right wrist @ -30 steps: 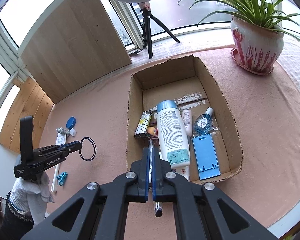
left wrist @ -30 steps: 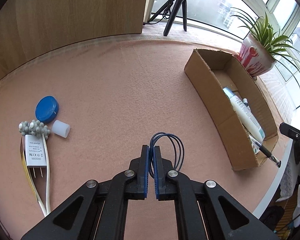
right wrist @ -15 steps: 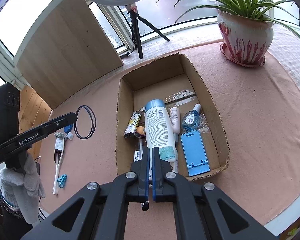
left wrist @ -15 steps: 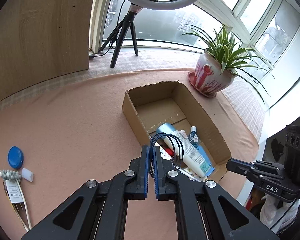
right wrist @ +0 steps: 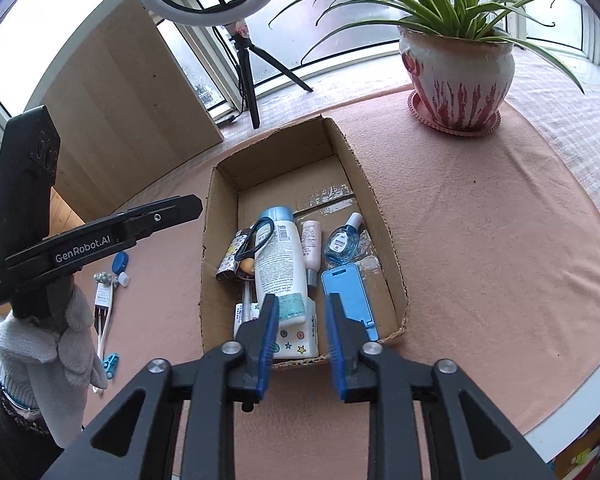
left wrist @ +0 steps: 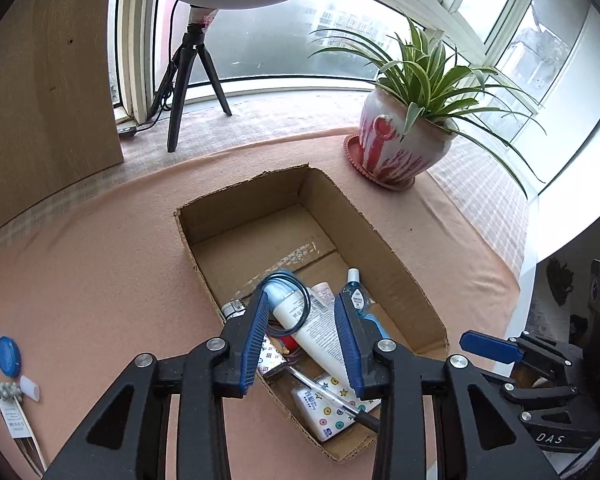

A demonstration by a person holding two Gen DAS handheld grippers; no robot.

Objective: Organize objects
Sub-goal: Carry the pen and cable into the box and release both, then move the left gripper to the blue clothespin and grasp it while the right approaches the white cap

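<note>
An open cardboard box (left wrist: 380, 240) (right wrist: 376, 208) sits on the pink cloth. It holds a white bottle (left wrist: 320, 332) (right wrist: 278, 264), a blue phone stand (right wrist: 346, 292), a small blue bottle (right wrist: 342, 240), a pen (left wrist: 328, 396) and other small items. My left gripper (left wrist: 300, 300) (right wrist: 180, 206) hangs over the box with its jaws opening. The dark cord loop (left wrist: 286, 300) (right wrist: 256, 240) lies free on the bottle and a patterned lighter. My right gripper (right wrist: 302, 320) (left wrist: 488, 348) is at the box's near wall, jaws opening, nothing between them.
A potted plant (left wrist: 396, 148) (right wrist: 456, 80) stands beyond the box, with a ring-light tripod (left wrist: 188, 80) at the window. A blue cap (left wrist: 9, 356) and a charger (left wrist: 12, 420) lie on the cloth at the left. A gloved hand (right wrist: 48, 344) holds the left gripper.
My left gripper carried the loop from the open cloth to above the box and opened, letting the loop drop inside. My right gripper went from shut to open.
</note>
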